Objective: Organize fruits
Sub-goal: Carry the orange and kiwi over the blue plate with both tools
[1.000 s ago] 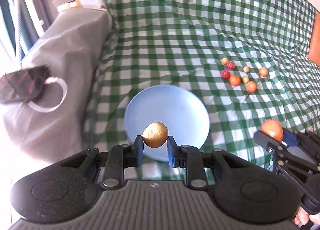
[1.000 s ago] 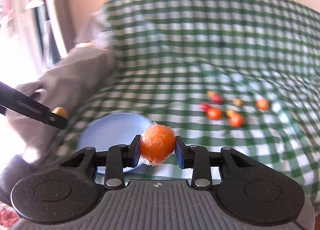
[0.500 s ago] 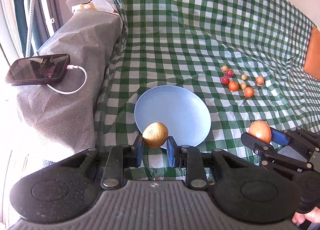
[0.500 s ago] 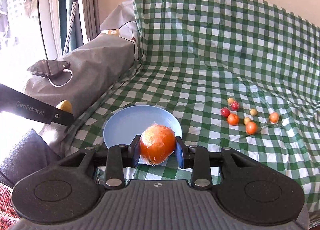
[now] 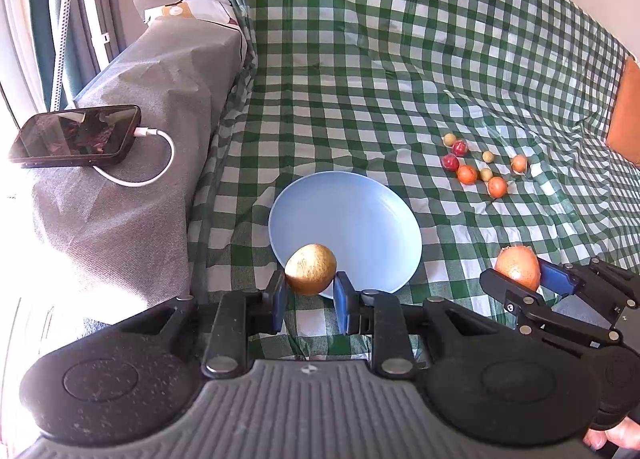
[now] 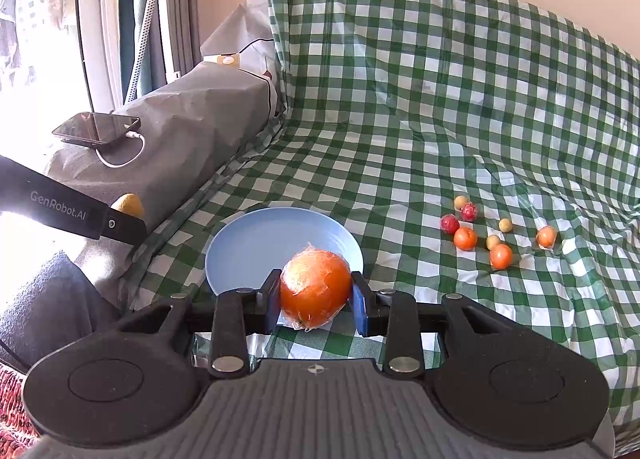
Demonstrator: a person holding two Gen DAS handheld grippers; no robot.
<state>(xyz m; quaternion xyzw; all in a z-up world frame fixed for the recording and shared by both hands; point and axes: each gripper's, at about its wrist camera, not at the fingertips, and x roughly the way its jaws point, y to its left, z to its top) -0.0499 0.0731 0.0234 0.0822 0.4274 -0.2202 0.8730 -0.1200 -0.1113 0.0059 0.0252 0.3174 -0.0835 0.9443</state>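
Observation:
My left gripper (image 5: 310, 291) is shut on a brown kiwi (image 5: 310, 269), held above the near rim of the empty light blue plate (image 5: 352, 215). My right gripper (image 6: 316, 301) is shut on a plastic-wrapped orange (image 6: 315, 288), also held near the plate's (image 6: 256, 243) front edge. The right gripper with the orange (image 5: 518, 268) shows at the right of the left wrist view. The left gripper's finger and kiwi (image 6: 129, 204) show at the left of the right wrist view. Several small red, orange and tan fruits (image 5: 476, 165) lie on the green checked cloth right of the plate; they also show in the right wrist view (image 6: 480, 233).
A grey covered armrest (image 5: 132, 163) at the left carries a black phone (image 5: 76, 135) on a white cable. An orange cushion (image 5: 624, 115) sits at the far right. The green checked cloth (image 6: 440, 107) covers the seat and backrest.
Both grippers have pulled back and up from the plate with their fruits still held. The view has widened, so the phone and armrest show fully.

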